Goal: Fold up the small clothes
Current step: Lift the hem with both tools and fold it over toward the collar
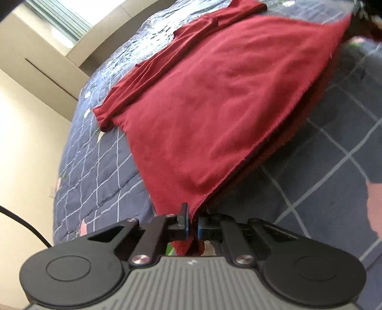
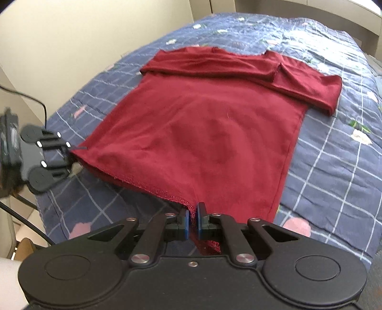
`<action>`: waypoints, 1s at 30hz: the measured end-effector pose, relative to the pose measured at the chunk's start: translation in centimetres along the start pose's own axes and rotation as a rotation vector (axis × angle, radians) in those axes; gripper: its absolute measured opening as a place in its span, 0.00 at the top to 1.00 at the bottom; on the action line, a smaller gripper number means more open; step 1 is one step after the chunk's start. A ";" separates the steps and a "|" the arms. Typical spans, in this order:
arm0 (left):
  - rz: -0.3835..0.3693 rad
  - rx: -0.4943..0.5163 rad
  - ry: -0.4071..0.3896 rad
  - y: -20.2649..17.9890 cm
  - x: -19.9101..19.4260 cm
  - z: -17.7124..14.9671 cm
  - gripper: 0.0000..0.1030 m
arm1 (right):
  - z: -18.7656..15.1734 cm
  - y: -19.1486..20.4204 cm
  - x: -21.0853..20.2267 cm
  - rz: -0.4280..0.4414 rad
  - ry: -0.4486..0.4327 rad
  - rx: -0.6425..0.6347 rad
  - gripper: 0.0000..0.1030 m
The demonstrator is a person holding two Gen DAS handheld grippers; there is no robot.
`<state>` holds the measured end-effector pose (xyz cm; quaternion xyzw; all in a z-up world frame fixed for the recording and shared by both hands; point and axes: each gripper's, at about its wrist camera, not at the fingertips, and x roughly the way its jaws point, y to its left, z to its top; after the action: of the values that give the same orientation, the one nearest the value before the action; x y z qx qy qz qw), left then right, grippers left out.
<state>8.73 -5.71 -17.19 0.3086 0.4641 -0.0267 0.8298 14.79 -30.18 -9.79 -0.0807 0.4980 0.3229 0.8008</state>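
A dark red T-shirt (image 2: 210,124) lies spread on a navy checked quilt (image 2: 334,152), collar and sleeves at the far end, hem toward me. My right gripper (image 2: 193,223) is shut on the hem's near corner, and red cloth bunches behind its blue pads. In the left wrist view the same red T-shirt (image 1: 210,100) stretches away from my left gripper (image 1: 192,223), which is shut on the other hem corner, the fabric pinched between its pads. The right wrist view shows the left gripper (image 2: 70,155) at the shirt's left hem corner, and the hem between the two corners is raised off the quilt.
The quilt (image 1: 100,171) covers a bed that fills both views. A cream wall (image 1: 26,143) and a window (image 1: 59,21) lie beyond the bed's edge. A black cable (image 2: 28,97) runs at the left. A hand (image 1: 374,205) shows at the right edge of the left wrist view.
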 end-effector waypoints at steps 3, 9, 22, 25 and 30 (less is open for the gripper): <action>-0.052 0.012 -0.015 1.3 -0.6 0.2 0.96 | -0.1 0.1 0.4 -0.014 0.022 0.009 0.93; -0.172 0.020 0.000 3.6 -0.1 0.3 0.96 | -0.4 0.2 1.4 -0.039 0.062 0.027 0.93; -0.386 -0.101 -0.002 10.6 0.7 4.2 0.96 | 5.2 -1.3 0.4 -0.063 0.011 -0.011 0.93; -0.412 -0.110 -0.032 12.7 0.8 6.0 0.96 | 7.7 -2.2 0.6 -0.075 -0.021 -0.058 0.93; -0.414 -0.082 -0.078 15.2 2.6 9.0 0.96 | 11.9 -3.9 2.2 -0.103 -0.055 -0.128 0.93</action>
<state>22.01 2.39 -8.40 0.1713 0.4856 -0.1895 0.8360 26.67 -26.85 -6.57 -0.1484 0.4494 0.3143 0.8230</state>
